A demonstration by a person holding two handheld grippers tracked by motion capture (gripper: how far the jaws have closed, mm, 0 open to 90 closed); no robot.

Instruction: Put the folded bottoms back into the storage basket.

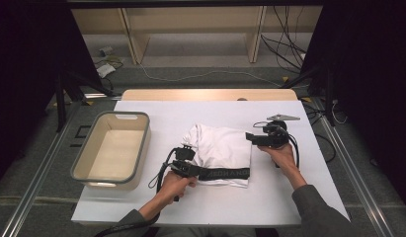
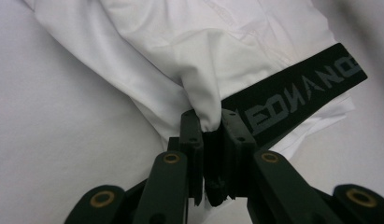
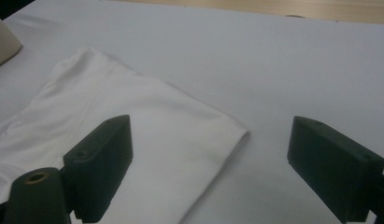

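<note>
High view: a folded white garment (image 1: 220,150) with a black lettered waistband (image 1: 224,173) lies mid-table on the white table cover (image 1: 269,197); a beige bin (image 1: 111,150) stands to its left.
Left gripper (image 2: 211,122): jaws pressed together on a bunched fold of the garment's white cloth, just beside the waistband's left end.
Right gripper (image 3: 209,154): jaws spread wide, poised at the garment's right edge, gripping nothing.
Garment corner: lies between the right gripper's jaws; I cannot tell if they touch it.
</note>
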